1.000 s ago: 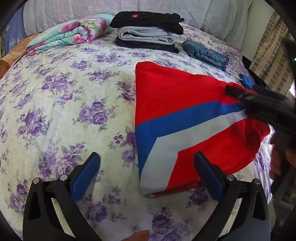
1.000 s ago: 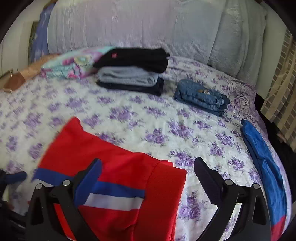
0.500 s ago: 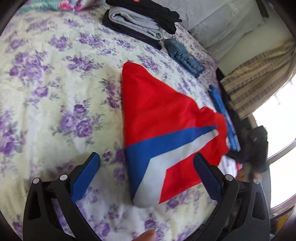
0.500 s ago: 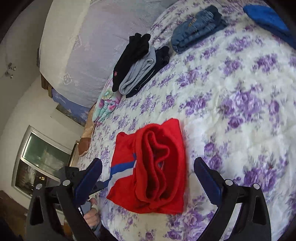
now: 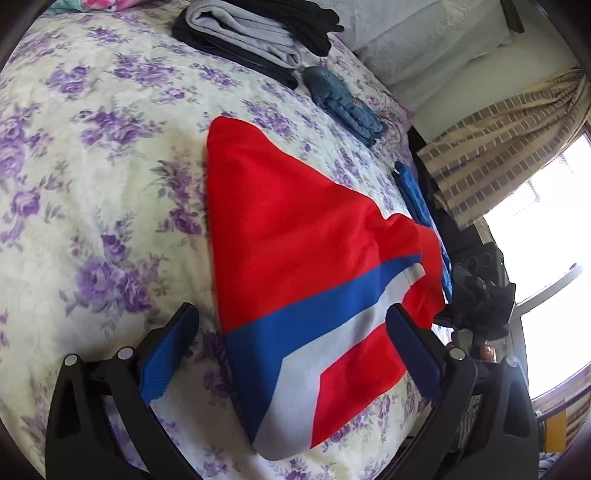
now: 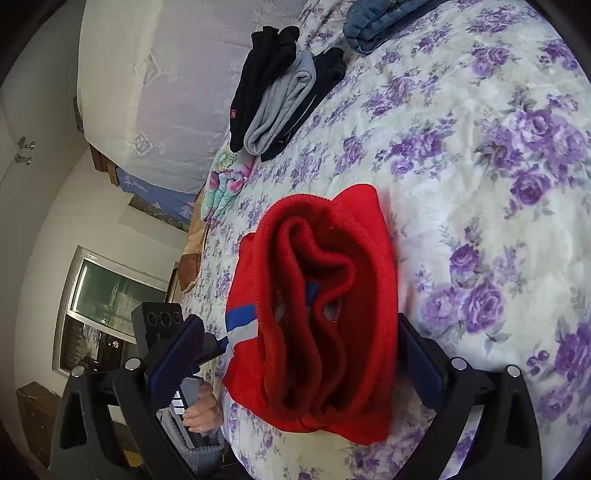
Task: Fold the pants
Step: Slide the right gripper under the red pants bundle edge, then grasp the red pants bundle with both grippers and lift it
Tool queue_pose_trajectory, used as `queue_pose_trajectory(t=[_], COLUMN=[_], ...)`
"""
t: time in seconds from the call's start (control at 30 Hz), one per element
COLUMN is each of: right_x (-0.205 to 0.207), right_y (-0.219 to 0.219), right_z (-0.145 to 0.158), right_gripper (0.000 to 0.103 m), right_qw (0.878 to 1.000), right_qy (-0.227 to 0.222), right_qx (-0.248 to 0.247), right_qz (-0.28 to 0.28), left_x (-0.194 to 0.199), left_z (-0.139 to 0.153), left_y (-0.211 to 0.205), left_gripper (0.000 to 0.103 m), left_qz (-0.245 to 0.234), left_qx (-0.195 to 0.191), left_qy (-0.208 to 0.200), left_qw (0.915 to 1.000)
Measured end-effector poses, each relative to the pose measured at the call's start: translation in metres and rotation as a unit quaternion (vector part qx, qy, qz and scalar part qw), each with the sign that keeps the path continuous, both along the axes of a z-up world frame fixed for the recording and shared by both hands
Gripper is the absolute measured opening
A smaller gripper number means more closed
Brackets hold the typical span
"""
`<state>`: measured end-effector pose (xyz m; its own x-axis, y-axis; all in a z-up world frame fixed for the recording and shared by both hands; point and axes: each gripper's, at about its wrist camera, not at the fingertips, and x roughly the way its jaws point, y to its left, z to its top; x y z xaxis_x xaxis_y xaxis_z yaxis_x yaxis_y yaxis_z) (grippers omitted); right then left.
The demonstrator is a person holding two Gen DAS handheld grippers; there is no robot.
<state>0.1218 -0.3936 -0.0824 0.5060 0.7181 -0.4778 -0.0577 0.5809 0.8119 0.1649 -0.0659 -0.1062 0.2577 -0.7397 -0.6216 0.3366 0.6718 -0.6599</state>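
Observation:
Red pants [image 5: 295, 229] with a blue and a white stripe lie folded on the floral bedspread [image 5: 92, 184]. My left gripper [image 5: 291, 321] is open and low over the striped end, one blue pad on each side of the cloth. In the right wrist view the bunched red waistband end [image 6: 325, 295] sits between the wide-apart fingers of my open right gripper [image 6: 300, 325]. The right gripper's black body [image 5: 480, 302] shows at the pants' far right edge. The left gripper's body [image 6: 159, 321] and a hand [image 6: 201, 410] show past the pants' other end.
A stack of folded black and grey clothes [image 5: 258, 33] and folded jeans [image 5: 343, 103] lie toward the head of the bed. A blue garment [image 5: 417, 195] lies along the bed's right edge by a curtain [image 5: 498, 147]. A folded floral blanket [image 6: 225, 184] sits beyond the stack.
Both grippers dropped closer to the pants and rolled sideways. The right one swung round to face the waistband end; the left now straddles the striped end. Both stayed open.

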Motion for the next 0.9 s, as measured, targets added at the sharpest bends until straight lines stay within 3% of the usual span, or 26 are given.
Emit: queue_pose_trajectory(t=[0.2,0.3,0.4,0.47,0.5,0.57,0.67,0.77,0.9], right_x=[-0.001,-0.005,-0.004,-0.005,-0.005,-0.01,-0.014,-0.018,-0.023], right_y=[-0.001,-0.008,-0.009,-0.008,-0.008,-0.014,-0.02,-0.016,-0.011], right_z=[-0.001,-0.003,-0.004,-0.006,-0.007,-0.012,-0.019,-0.015,-0.002], right_gripper=[0.098,0.093,0.09,0.08,0.077,0.059,0.049,0.046,0.04], right_qw=[1.0,1.0,1.0,1.0,1.0,1.0,0.999,0.999,0.998], right_qy=[-0.016,-0.017,-0.015,-0.014,-0.015,-0.012,-0.015,-0.025,-0.041], right_qx=[0.013,0.016,0.016,0.006,0.003,0.014,0.038,0.022,0.004], right_qz=[0.011,0.012,0.007,-0.002,-0.006,-0.02,-0.031,-0.034,-0.039], left_x=[0.006,0.005,0.003,0.003,0.003,0.004,0.006,0.008,0.0], left_z=[-0.004,-0.006,-0.005,-0.003,-0.003,-0.003,-0.007,-0.009,0.007], left_y=[0.004,0.01,0.002,-0.002,-0.003,0.0,0.014,0.019,0.011], left_gripper=[0.098,0.098,0.098,0.097,0.087,0.067,0.043,0.035,0.029], left_qz=[-0.042,-0.053,-0.055,-0.053,-0.048,-0.034,-0.012,-0.004,0.001], left_qx=[-0.031,-0.053,-0.035,-0.03,-0.032,-0.024,-0.037,-0.046,-0.008], left_qy=[0.008,0.014,0.005,0.001,-0.001,-0.001,0.012,0.022,-0.018], left_qw=[0.9986,0.9971,0.9978,0.9981,0.9983,0.9991,0.9992,0.9987,0.9998])
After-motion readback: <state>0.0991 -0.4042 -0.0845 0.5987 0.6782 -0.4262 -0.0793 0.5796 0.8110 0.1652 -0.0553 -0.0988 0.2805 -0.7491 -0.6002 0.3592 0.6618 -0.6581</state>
